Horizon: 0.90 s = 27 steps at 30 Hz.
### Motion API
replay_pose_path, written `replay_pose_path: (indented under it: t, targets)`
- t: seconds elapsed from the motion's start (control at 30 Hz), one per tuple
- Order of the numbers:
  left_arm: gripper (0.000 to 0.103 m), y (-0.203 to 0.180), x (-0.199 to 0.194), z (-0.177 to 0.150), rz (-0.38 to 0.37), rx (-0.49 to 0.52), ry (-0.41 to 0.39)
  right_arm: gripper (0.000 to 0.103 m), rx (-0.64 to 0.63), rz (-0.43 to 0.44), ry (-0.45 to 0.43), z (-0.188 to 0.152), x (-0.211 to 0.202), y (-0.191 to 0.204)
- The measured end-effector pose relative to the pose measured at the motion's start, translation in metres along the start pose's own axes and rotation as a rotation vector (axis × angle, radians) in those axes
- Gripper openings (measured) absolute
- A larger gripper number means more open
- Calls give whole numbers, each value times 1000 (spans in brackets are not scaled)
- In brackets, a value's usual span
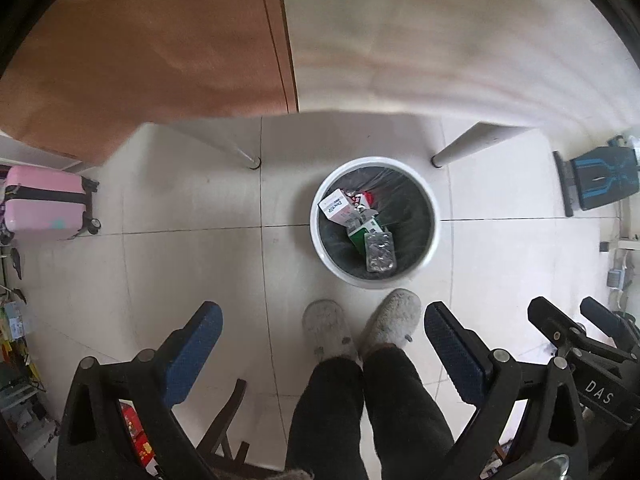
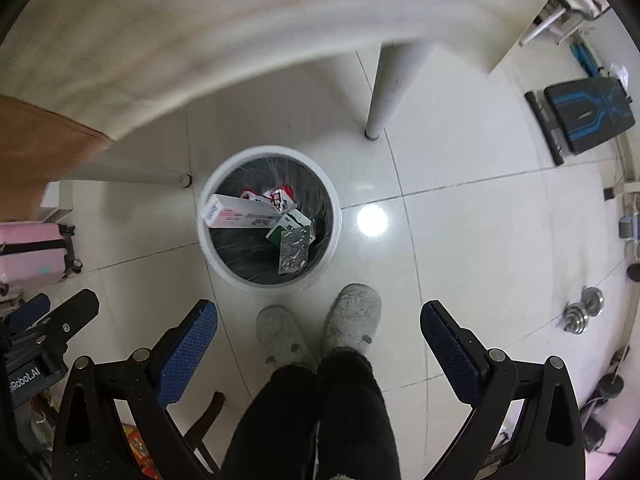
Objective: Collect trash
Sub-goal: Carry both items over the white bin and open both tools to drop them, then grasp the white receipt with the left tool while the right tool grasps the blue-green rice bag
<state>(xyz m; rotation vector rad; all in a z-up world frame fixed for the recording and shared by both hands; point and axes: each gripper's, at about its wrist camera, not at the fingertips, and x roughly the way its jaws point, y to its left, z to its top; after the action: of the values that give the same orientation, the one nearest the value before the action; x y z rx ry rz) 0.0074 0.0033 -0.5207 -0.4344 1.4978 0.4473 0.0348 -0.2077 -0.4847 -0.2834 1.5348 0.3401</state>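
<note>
A white round trash bin (image 1: 433,240) with a black liner stands on the tiled floor; it also shows in the right wrist view (image 2: 208,248). Inside lie a white and pink box (image 1: 336,208) (image 2: 240,214), a green and white carton (image 1: 366,232) (image 2: 290,222), a silver blister pack (image 1: 380,252) (image 2: 294,256) and red and white packaging (image 2: 280,198). My left gripper (image 1: 322,340) is open and empty, held high above the floor in front of the bin. My right gripper (image 2: 318,336) is open and empty, beside the left one.
The person's grey slippers (image 1: 360,328) stand just before the bin. Table legs (image 1: 460,148) (image 2: 388,80) flank the bin under a white and brown tabletop. A pink suitcase (image 1: 44,204) is at left, a black and blue device (image 2: 588,116) at right, dumbbells (image 2: 584,312) right.
</note>
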Motion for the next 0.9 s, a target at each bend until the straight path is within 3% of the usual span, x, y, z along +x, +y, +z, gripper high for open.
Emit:
replay_pose_path:
  t: [0.3, 0.47, 0.7, 0.9]
  targets:
    - [103, 4, -102, -7, -19, 12, -28, 102, -5, 32, -18, -20, -119, 13]
    - [103, 8, -154, 16, -40, -4, -94, 102, 29, 73, -57, -16, -180, 18]
    - [103, 22, -210, 108, -76, -142, -184, 102, 82, 105, -162, 59, -264, 18]
    - [103, 28, -215, 215, -94, -291, -185, 102, 99, 135, -219, 164, -301, 16]
